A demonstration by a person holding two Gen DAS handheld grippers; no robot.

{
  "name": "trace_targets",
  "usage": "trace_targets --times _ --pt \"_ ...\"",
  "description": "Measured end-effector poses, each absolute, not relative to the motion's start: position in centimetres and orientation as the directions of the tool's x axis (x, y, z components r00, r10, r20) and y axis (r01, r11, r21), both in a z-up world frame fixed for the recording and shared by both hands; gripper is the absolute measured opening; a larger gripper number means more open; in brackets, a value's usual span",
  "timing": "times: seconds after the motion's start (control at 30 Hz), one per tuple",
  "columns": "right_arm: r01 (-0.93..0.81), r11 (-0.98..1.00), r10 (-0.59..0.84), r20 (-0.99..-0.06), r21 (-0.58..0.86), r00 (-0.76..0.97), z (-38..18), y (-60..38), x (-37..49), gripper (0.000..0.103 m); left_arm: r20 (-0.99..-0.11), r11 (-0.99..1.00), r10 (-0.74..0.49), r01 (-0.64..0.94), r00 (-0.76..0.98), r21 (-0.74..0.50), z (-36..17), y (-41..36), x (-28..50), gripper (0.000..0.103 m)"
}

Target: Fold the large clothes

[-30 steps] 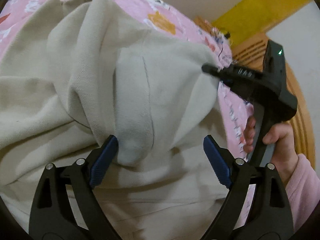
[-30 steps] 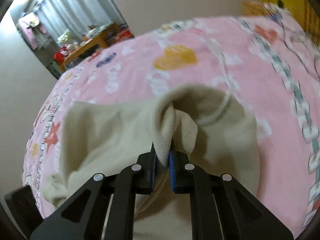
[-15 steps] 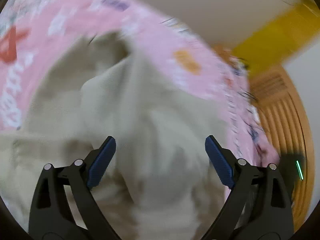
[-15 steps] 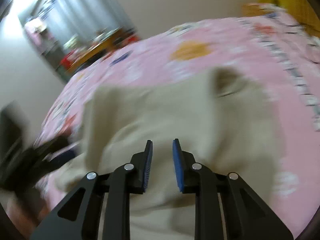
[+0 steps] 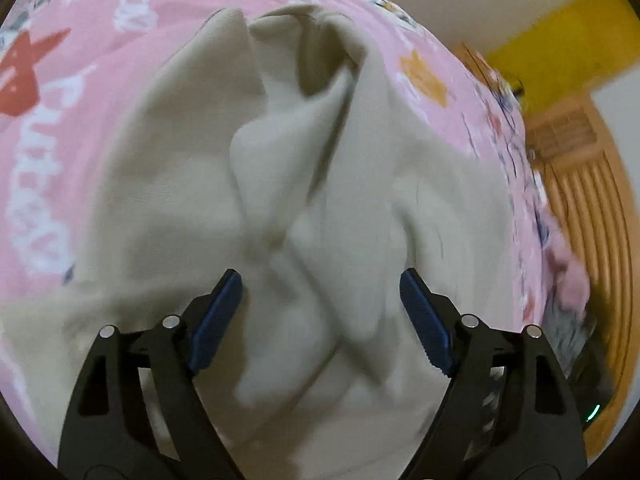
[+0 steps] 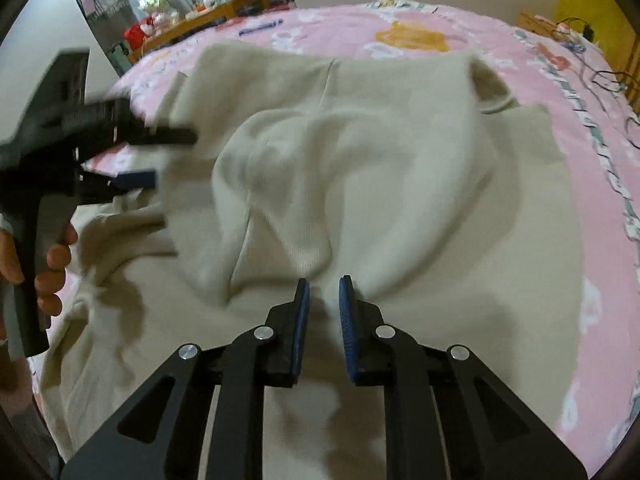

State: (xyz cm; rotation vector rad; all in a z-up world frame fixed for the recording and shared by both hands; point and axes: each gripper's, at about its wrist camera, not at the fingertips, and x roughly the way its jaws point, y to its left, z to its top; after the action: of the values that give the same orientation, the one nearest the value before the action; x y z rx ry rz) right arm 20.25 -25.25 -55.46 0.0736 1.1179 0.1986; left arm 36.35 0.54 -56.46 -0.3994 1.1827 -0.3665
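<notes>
beige garment (image 6: 400, 168) crumpled, collar (image 6: 490, 88) far right

rumpled beige garment (image 5: 320, 200) on pink bedspread (image 5: 60, 140), left hand-held gripper (image 5: 320, 304) closing, empty

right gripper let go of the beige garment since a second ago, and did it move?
Yes. The right gripper no longer pinches the beige garment; jaws slightly apart and closing, nothing clamped. Judged against the pink bedspread, it backed toward the garment's near edge.
</notes>
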Motion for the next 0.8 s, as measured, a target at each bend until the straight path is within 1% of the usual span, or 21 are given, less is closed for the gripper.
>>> trace_targets --times 0.1,0.13,0.17,0.2,0.23,0.27,0.33,0.4,0.43,0.5,0.57,0.63,0.73,0.77,0.8 --pt "-0.093 0.973 0.229 -0.869 0.210 0.438 -54.3 -27.3 16.7 0.020 -0.808 0.885 -0.466 0.193 0.361 -0.424 -54.3 1.4 31.7 0.080" --pt "-0.087 0.972 0.235 -0.867 0.219 0.440 -53.8 -28.3 14.8 0.029 -0.801 0.880 -0.475 0.219 0.365 -0.422 -53.8 1.7 30.3 0.080" --pt "-0.083 0.971 0.237 -0.865 0.224 0.443 -53.6 -28.8 13.1 0.039 -0.795 0.876 -0.481 0.250 0.370 -0.414 -52.9 2.4 27.9 0.081" --pt "-0.074 0.971 0.235 -0.860 0.226 0.453 -53.2 -29.7 10.9 0.045 -0.791 0.871 -0.487 0.275 0.370 -0.407 -52.1 3.1 25.8 0.085" --pt "-0.059 0.973 0.224 -0.855 0.223 0.468 -52.4 -30.9 8.5 0.058 -0.784 0.867 -0.493 0.286 0.378 -0.408 -51.4 4.2 23.6 0.091" --pt "-0.050 0.974 0.218 -0.852 0.222 0.476 -52.0 -31.7 7.1 0.066 -0.781 0.867 -0.494 0.284 0.382 -0.410 -50.9 5.4 21.8 0.093" --pt "-0.032 0.977 0.199 -0.845 0.212 0.496 -50.6 -34.0 3.1 0.072 -0.788 0.871 -0.489 0.262 0.373 -0.417 -50.6 7.7 18.7 0.097" --pt "-0.026 0.980 0.185 -0.852 0.198 0.489 -49.7 -35.6 0.5 0.081 -0.827 0.891 -0.451 0.225 0.335 -0.395 -50.8 10.0 15.6 0.097" --pt "-0.025 0.978 0.193 -0.856 0.206 0.480 -49.3 -36.8 -1.0 0.087 -0.840 0.899 -0.435 0.218 0.325 -0.381 -50.8 10.5 14.9 0.097" --pt "-0.028 0.976 0.206 -0.865 0.217 0.458 -49.0 -38.4 -3.3 0.088 -0.875 0.920 -0.385 0.194 0.293 -0.340 -51.5 12.7 12.1 0.097" --pt "-0.017 0.967 0.241 -0.889 0.255 0.389 -49.7 -40.2 -5.0 0.089 -0.897 0.928 -0.365 0.172 0.252 -0.329 -52.4 14.3 10.0 0.097" --pt "-0.008 0.953 0.290 -0.906 0.302 0.307 -51.1 -41.5 -6.6 0.089 -0.920 0.940 -0.326 0.175 0.218 -0.291 -53.5 15.5 8.0 0.097" --pt "-0.061 0.966 0.259 -0.937 0.252 0.233 -53.1 -41.7 -8.5 0.089 -0.942 0.952 -0.260 0.218 0.213 -0.214 -54.2 15.6 6.1 0.097" --pt "-0.067 0.965 0.261 -0.942 0.253 0.210 -53.7 -41.7 -8.7 0.089 -0.948 0.953 -0.234 0.246 0.215 -0.179 -54.6 15.5 5.3 0.097" --pt "-0.061 0.958 0.285 -0.942 0.279 0.176 -54.8 -41.9 -9.1 0.089 -0.950 0.951 -0.234 0.254 0.206 -0.179 -55.0 15.6 4.7 0.097"
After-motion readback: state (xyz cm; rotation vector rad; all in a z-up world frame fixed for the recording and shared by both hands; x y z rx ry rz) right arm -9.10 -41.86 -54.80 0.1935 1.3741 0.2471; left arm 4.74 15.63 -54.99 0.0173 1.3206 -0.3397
